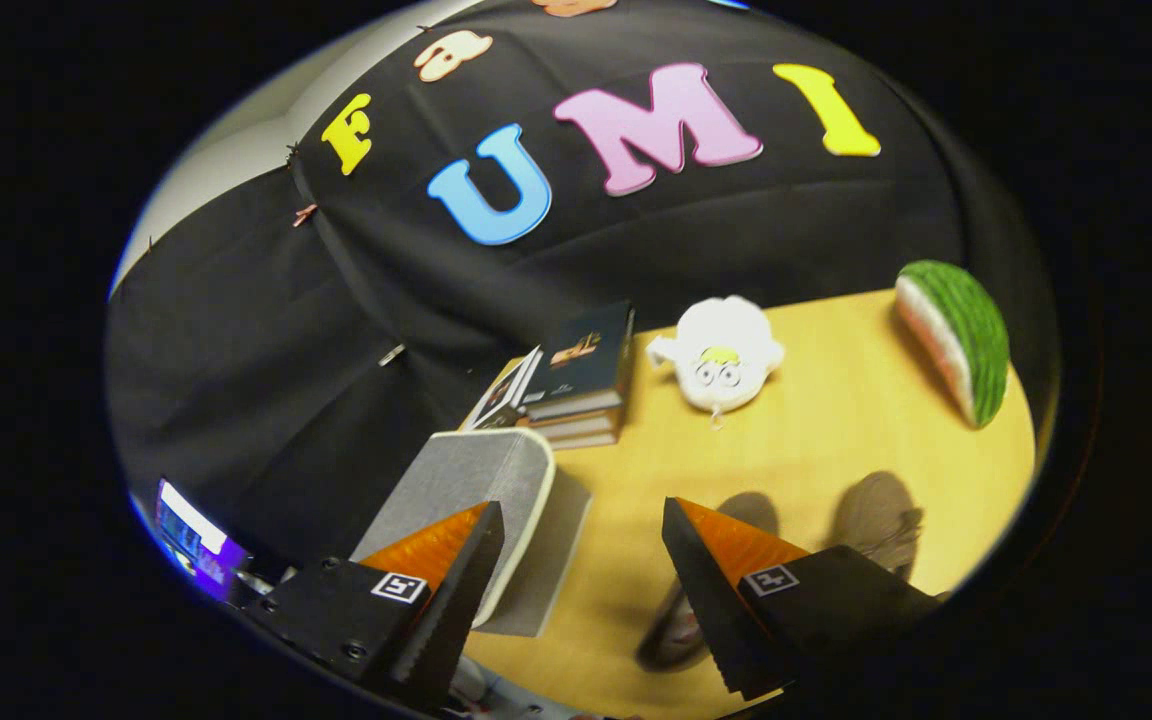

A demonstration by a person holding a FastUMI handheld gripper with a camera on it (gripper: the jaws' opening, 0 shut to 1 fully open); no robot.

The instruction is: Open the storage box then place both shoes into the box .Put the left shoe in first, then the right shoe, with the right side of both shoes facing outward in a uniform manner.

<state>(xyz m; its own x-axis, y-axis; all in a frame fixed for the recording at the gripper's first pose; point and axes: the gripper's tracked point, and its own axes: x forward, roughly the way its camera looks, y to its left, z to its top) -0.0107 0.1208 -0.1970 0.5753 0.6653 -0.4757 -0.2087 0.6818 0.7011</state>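
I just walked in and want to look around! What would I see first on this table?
Probably the white plush toy with big round eyes, sitting on the wooden table beyond the fingers, beside a stack of books. Farther off to its right is a green watermelon-slice toy. Close up, the open gripper hovers with a grey storage box by one finger and two shoes behind the other.

We see a small square black-and-white coded tag (399, 587) on the body behind each finger of the gripper (583, 570), whose fingers stand apart over the tan wooden tabletop (836, 440). We cannot read the print on the covers of the stacked dark books (576, 385) at its far edge.
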